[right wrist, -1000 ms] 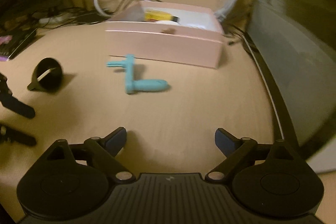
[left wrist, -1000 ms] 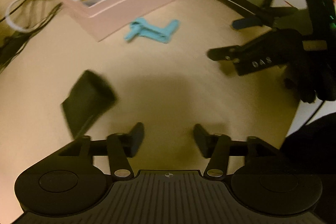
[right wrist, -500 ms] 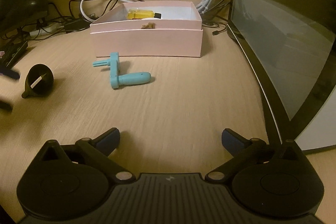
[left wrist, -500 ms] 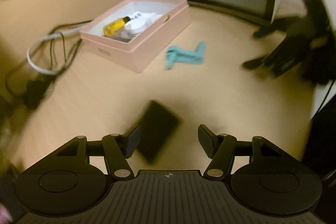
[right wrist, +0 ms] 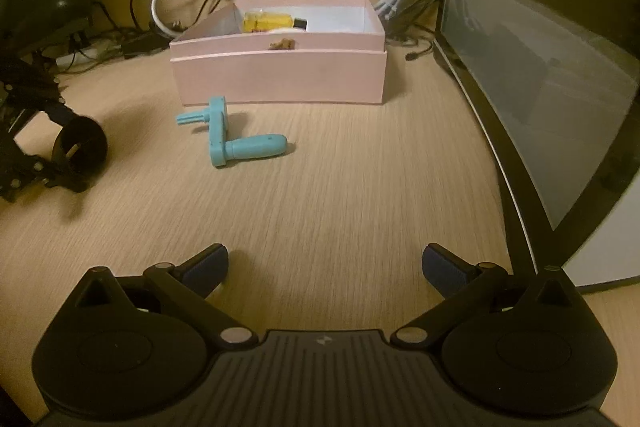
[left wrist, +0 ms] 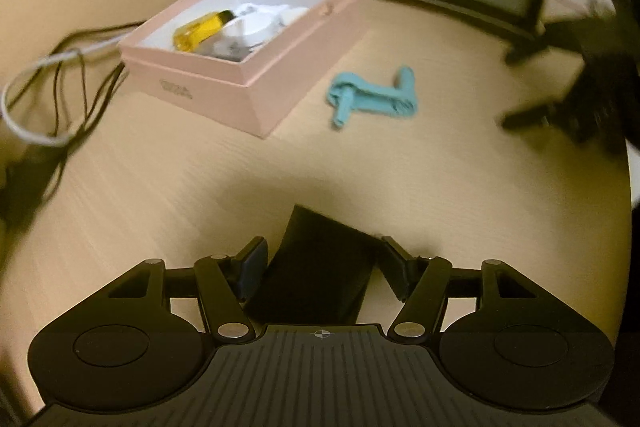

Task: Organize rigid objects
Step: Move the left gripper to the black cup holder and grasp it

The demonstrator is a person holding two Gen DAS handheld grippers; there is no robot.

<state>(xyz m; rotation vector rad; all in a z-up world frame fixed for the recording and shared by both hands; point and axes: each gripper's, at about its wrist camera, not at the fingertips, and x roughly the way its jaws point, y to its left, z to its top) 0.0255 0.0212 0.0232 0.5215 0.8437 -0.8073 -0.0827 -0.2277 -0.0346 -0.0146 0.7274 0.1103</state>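
Funnel (left wrist: 316, 267) between the part-open left hand-held gripper (left wrist: 320, 267) fingers, contact unclear; right hand-held gripper (right wrist: 326, 263) wide, empty.

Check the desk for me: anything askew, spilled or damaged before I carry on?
Nothing spilled or visibly broken. The teal crank handle lies loose on the desk in front of the pink box, not in it. The black funnel sits tipped on its side between the open left tongs. Right tongs open, empty.

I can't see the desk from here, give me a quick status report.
Left gripper open, straddling the black funnel, not closed on it. Right gripper open, empty. Teal crank lies loose before the pink box. Path to box clear.
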